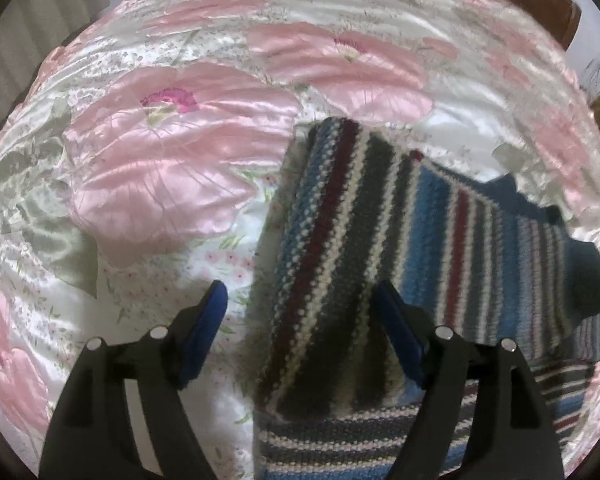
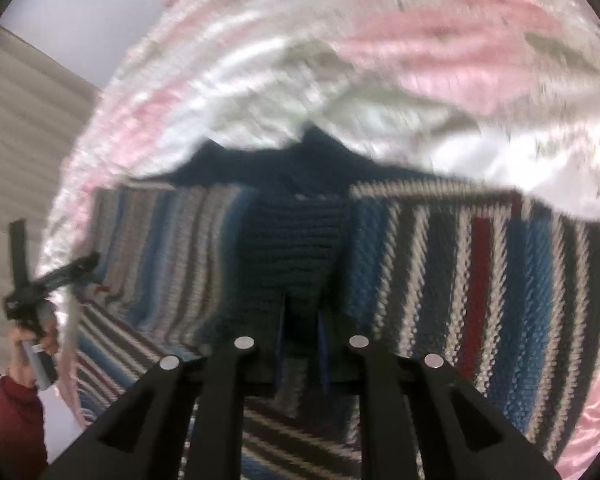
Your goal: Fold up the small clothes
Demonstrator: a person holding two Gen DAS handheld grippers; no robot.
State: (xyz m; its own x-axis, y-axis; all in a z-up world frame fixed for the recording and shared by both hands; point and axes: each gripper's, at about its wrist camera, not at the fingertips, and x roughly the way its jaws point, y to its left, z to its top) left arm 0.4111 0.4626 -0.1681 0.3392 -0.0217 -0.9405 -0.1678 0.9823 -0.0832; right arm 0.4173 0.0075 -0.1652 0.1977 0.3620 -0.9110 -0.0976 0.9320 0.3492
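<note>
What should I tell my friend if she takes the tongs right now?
Left tongs: open, holding nothing, hanging over the near part of the striped sweater.
Right tongs: shut on the sweater's dark blue part, lifting it.
The sweater lies on the flowery bedspread; one striped part is already folded over the rest.
Left to do: lay down the part the right tongs hold, then finish folding and smooth it. The right view is blurry, so check the grip first.

Right claw (image 2: 300, 344) pinches striped sweater's (image 2: 480, 272) navy band (blurred)
</note>
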